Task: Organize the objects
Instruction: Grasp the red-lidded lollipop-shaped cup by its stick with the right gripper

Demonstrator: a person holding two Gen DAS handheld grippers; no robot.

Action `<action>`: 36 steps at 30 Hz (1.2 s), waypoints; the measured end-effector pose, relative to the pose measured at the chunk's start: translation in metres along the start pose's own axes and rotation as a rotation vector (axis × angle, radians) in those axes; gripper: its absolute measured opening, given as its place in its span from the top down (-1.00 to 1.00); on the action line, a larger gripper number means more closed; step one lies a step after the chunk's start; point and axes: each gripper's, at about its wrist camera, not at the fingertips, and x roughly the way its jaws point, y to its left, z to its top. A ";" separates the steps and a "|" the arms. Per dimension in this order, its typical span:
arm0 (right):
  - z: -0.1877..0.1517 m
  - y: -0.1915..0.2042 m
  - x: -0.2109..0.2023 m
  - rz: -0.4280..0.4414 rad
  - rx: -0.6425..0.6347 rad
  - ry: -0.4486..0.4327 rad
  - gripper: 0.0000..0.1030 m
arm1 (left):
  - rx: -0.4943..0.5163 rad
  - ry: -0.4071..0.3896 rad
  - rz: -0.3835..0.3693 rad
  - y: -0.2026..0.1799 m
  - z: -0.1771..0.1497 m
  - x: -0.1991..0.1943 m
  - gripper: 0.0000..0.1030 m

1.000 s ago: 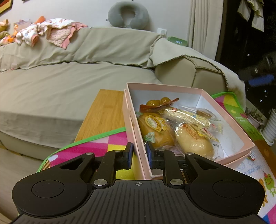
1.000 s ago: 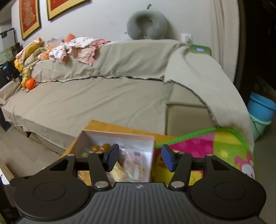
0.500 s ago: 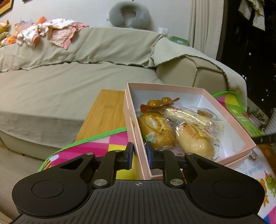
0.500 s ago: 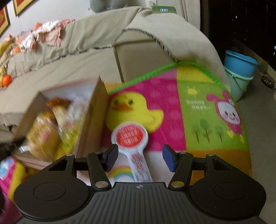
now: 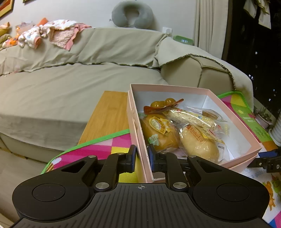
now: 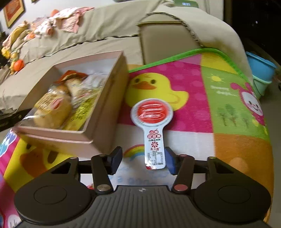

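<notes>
A pink box (image 5: 138, 129) holds wrapped buns (image 5: 198, 145) and other snacks. My left gripper (image 5: 141, 157) is shut on the box's near left wall. The box also shows in the right wrist view (image 6: 107, 105). A white paddle-shaped snack pack with a red round top (image 6: 153, 126) lies flat on the colourful mat (image 6: 228, 112), just right of the box. My right gripper (image 6: 143, 160) is open, low over the mat, with the pack's narrow lower end between its fingers. The right gripper shows at the right edge of the left wrist view (image 5: 268, 159).
The mat covers a wooden table (image 5: 108, 117) in front of a beige sofa (image 5: 70, 84). Clothes (image 5: 52, 35) and a neck pillow (image 5: 131, 14) lie on the sofa back. Blue buckets (image 6: 261, 70) stand on the floor to the right.
My right gripper has swung down and right from facing the sofa to the mat, and closed in on the paddle-shaped pack. My left gripper has kept its hold on the box wall.
</notes>
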 end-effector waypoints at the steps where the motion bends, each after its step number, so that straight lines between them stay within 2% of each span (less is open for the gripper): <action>1: -0.002 0.003 0.000 -0.011 -0.010 -0.005 0.14 | 0.000 0.000 0.000 0.000 0.000 0.000 0.67; 3: -0.004 0.006 -0.001 -0.041 -0.029 -0.016 0.37 | -0.001 0.000 0.000 0.000 0.000 0.000 0.67; 6: -0.006 0.007 -0.003 -0.080 -0.030 -0.024 0.56 | 0.000 0.000 -0.001 0.000 0.000 0.000 0.67; 17: -0.043 0.000 -0.035 -0.135 0.006 -0.011 0.56 | -0.001 -0.001 0.000 0.001 0.000 0.000 0.67; 20: -0.054 0.004 -0.044 -0.110 -0.005 -0.005 0.53 | 0.000 0.000 0.000 0.000 0.000 0.000 0.67; 22: -0.059 0.007 -0.048 -0.080 -0.007 -0.005 0.49 | 0.002 0.000 0.000 0.001 0.000 0.000 0.66; 25: -0.061 0.013 -0.050 -0.051 -0.025 -0.012 0.18 | 0.009 -0.003 0.000 0.000 -0.001 -0.001 0.66; 27: -0.059 0.017 -0.050 -0.064 -0.042 -0.035 -0.23 | 0.013 -0.005 -0.001 0.000 -0.002 -0.001 0.66; 32: -0.048 0.021 -0.041 -0.181 -0.115 -0.098 -0.39 | 0.012 -0.004 0.000 0.000 -0.001 -0.001 0.66; 36: -0.035 0.009 -0.022 -0.187 -0.079 -0.081 -0.39 | 0.013 -0.004 0.001 0.000 -0.001 -0.001 0.66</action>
